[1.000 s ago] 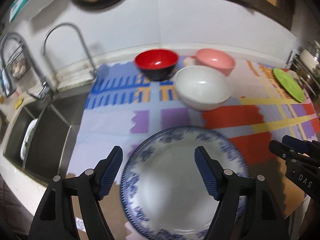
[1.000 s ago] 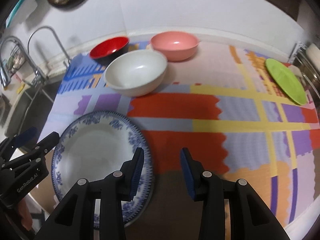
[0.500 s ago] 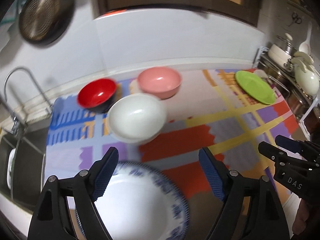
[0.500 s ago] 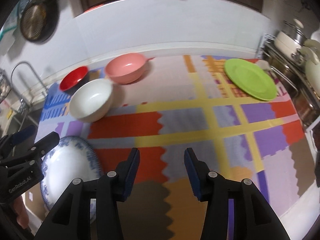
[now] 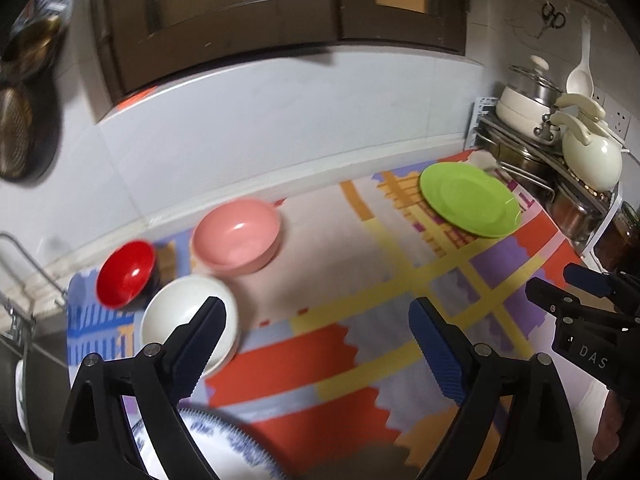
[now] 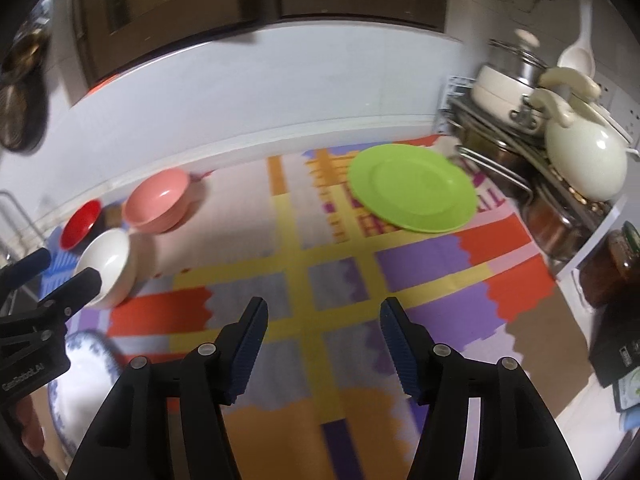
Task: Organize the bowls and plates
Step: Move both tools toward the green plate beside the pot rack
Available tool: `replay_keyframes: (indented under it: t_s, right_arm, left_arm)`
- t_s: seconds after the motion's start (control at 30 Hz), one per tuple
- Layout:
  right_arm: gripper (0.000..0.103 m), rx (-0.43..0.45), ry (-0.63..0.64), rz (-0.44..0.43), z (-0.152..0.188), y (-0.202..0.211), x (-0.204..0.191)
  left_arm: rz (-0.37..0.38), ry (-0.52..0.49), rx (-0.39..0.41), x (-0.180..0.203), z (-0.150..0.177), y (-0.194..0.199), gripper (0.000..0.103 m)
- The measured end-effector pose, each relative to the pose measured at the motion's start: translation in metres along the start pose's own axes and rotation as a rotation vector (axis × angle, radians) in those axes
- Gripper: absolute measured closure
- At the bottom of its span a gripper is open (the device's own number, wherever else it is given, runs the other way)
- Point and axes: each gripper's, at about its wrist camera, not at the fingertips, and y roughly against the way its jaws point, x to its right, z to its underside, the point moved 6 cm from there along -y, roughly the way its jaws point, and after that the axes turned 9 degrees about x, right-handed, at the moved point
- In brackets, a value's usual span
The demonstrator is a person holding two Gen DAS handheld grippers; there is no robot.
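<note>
Green plate (image 6: 412, 194) at far right is judged next; right gripper (image 6: 324, 346) and left gripper (image 5: 316, 344), both opening and empty, should be lowered around its rim.

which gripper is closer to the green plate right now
Right. The right gripper, jaws opening and empty, faces the green plate; the left gripper sits farther off, beside the white bowl.

Middle of mat (image 6: 320, 248) clear for passage. Obstacles: green plate (image 6: 412, 188) far right beside pot rack (image 6: 520, 152); three bowls (image 6: 156, 200) clustered far left; patterned plate (image 6: 84, 376) near left edge
</note>
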Motion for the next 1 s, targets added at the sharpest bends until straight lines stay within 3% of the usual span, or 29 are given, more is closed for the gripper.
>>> replay_keyframes:
  t_s: [0.5,1.0]
  right_arm:
    - [0.043,0.023,-0.069,0.093,-0.03,-0.034,0.076]
    - [0.043,0.054,-0.15,0.155,-0.06,-0.097,0.139]
  left_arm:
    - [0.048,-0.082,0.009,0.06,-0.049,-0.059,0.008]
    - [0.096,-0.133,-0.01,0.122,-0.084,-0.143,0.008]
